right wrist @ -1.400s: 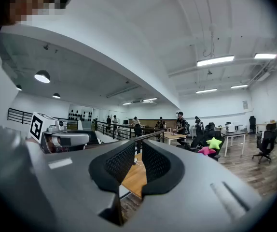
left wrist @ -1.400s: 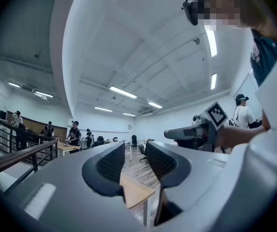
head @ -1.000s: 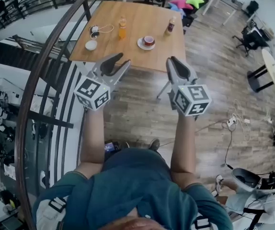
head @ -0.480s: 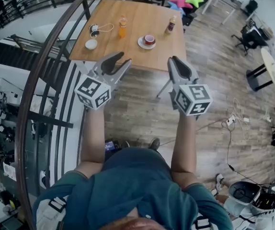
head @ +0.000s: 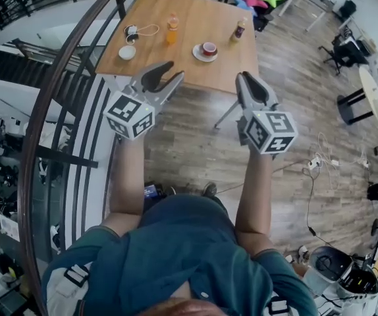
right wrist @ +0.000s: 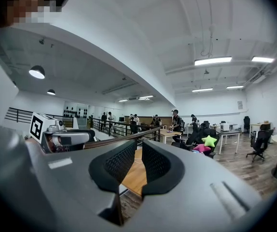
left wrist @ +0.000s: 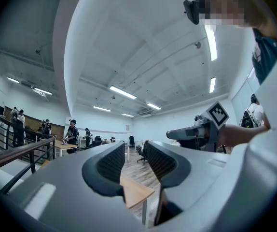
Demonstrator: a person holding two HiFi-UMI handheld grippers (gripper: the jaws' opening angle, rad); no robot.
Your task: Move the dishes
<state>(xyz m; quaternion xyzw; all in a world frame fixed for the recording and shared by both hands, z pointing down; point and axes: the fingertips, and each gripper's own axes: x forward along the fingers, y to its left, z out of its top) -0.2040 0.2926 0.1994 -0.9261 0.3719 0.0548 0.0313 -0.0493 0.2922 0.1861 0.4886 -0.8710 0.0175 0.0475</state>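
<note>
The left gripper (head: 173,71) and the right gripper (head: 242,78) each hold their jaws together, empty. Ahead of both, a wooden table (head: 195,18) carries a red cup (head: 208,47) on a saucer (head: 198,54). A small white dish (head: 127,52) lies beyond the left gripper.

A: What is seen nearest the camera?

B: The right gripper (right wrist: 139,153) is seen from behind. Its jaws are set close together, with only a narrow slit between them and nothing held there.

A: What is shown through the slit?

B: A strip of wooden worktop (right wrist: 136,178), beyond the jaws and lower down.

A: And at the left?

B: The left gripper (right wrist: 88,136) is seen roughly level, its marker cube (right wrist: 36,127) at the near end.

A: What can be made out farther off?

B: A dark railing (right wrist: 129,135) is seen across the middle, with people (right wrist: 177,120) beyond it. A green star cushion (right wrist: 209,140) is seen just above a pink cushion (right wrist: 201,149), and an office chair (right wrist: 261,141) at the right.
</note>
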